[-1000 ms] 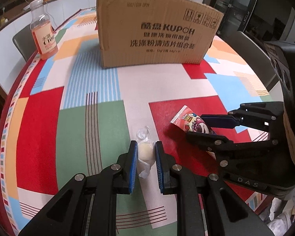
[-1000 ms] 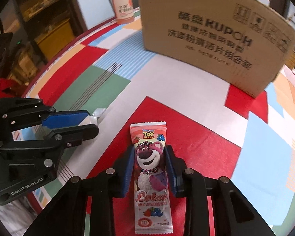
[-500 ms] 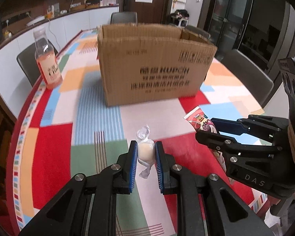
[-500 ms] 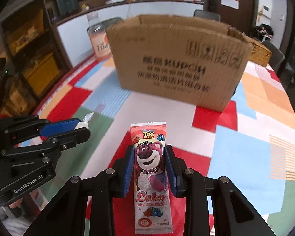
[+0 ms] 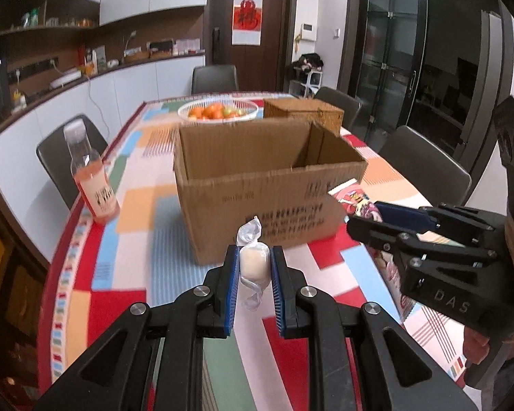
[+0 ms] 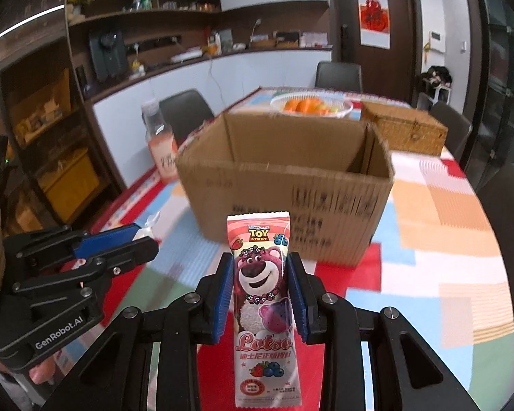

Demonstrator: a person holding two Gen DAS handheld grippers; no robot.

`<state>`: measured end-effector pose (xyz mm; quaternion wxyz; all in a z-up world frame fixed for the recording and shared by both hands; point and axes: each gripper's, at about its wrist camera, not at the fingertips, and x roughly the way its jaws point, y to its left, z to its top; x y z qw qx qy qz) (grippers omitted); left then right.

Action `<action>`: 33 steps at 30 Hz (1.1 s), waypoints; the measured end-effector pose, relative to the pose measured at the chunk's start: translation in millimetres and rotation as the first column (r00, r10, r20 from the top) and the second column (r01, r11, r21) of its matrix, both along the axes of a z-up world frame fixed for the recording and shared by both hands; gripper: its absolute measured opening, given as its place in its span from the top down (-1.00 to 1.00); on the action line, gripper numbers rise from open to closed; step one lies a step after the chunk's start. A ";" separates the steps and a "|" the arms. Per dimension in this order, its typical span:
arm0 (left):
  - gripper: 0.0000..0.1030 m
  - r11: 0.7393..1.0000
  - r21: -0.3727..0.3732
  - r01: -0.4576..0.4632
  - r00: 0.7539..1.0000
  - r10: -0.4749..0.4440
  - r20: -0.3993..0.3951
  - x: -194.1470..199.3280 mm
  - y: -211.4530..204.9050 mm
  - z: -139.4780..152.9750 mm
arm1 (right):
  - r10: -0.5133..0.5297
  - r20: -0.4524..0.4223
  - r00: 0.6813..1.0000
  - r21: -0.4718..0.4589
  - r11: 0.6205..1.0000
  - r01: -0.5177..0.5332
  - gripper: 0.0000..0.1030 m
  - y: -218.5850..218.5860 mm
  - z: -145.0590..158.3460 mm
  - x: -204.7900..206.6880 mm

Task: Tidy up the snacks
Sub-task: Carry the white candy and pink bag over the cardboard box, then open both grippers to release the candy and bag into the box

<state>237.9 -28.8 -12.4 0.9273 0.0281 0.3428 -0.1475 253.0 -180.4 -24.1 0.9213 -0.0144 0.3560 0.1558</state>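
My left gripper [image 5: 253, 263] is shut on a small white wrapped candy [image 5: 253, 263] and holds it in the air in front of the open cardboard box [image 5: 267, 185]. My right gripper [image 6: 259, 277] is shut on a pink Lotso snack packet [image 6: 261, 294], also held up in front of the box [image 6: 288, 178]. In the left wrist view the right gripper [image 5: 377, 219] is to the right with the packet [image 5: 359, 205] in it. In the right wrist view the left gripper [image 6: 140, 236] is at the left. The box's inside floor is hidden.
A pink drink bottle [image 5: 90, 178] stands left of the box on the colourful tablecloth [image 5: 133, 267]. Behind the box are a white basket of oranges [image 5: 217, 111] and a wicker box [image 5: 303, 111]. Dark chairs [image 5: 425, 167] ring the table.
Both grippers have risen from the table with their snacks and now sit higher, nearer the box, so its open top shows. The candy and packet stay gripped.
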 end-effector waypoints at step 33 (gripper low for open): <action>0.63 0.999 0.034 0.003 1.000 -0.003 0.021 121.4 -16.2 46.6 | -0.045 0.106 0.993 -0.053 0.997 0.051 0.38 1.4 62.8 109.7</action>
